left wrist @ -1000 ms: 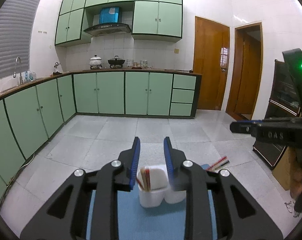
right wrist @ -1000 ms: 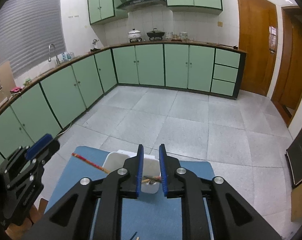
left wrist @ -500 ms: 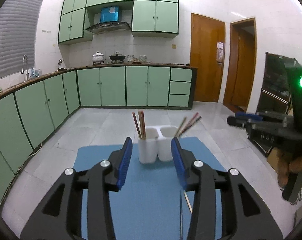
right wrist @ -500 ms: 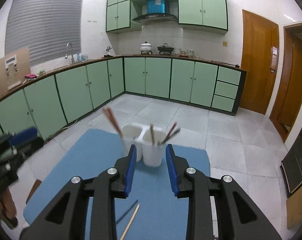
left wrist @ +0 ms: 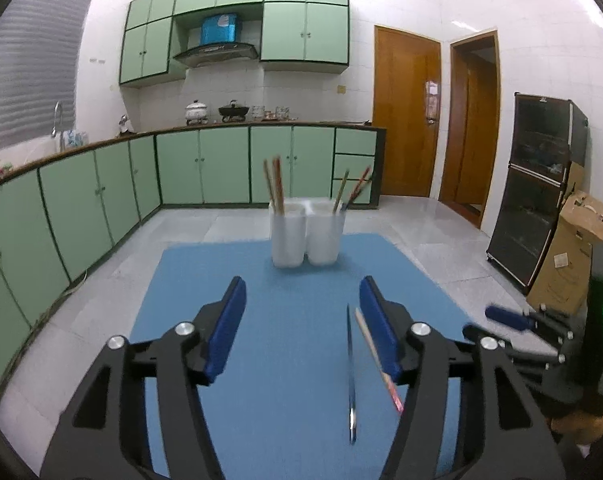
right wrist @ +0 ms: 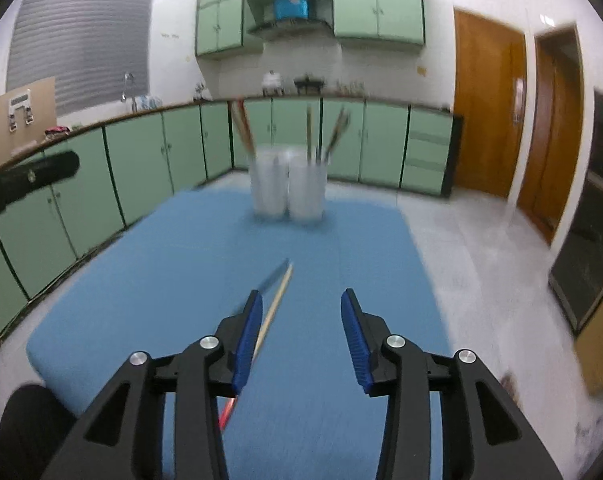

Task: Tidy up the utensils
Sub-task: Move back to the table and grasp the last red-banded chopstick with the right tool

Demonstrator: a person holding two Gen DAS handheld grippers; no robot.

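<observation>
A white two-cup holder (left wrist: 307,236) (right wrist: 287,186) stands at the far end of the blue mat (left wrist: 261,344) (right wrist: 181,264), with chopsticks upright in both cups. Two loose chopsticks lie on the mat: a dark metallic one (left wrist: 350,376) (right wrist: 271,280) and a pale wooden one with a red end (left wrist: 375,356) (right wrist: 275,306). My left gripper (left wrist: 301,312) hovers low over the mat, its jaws opening and empty, the loose pair just inside its right finger. My right gripper (right wrist: 299,328) is also opening and empty, the pair beside its left finger.
Green kitchen cabinets (left wrist: 101,200) run along the left and back. Wooden doors (left wrist: 405,120), a dark cabinet (left wrist: 537,192) and a cardboard box (left wrist: 573,248) stand to the right. The other gripper (left wrist: 541,324) shows at the left wrist view's right edge.
Both grippers have drawn back from the holder and dropped toward the mat while their jaws spread wider. The holder now looks farther away, and the loose chopsticks have come into view near the fingers.
</observation>
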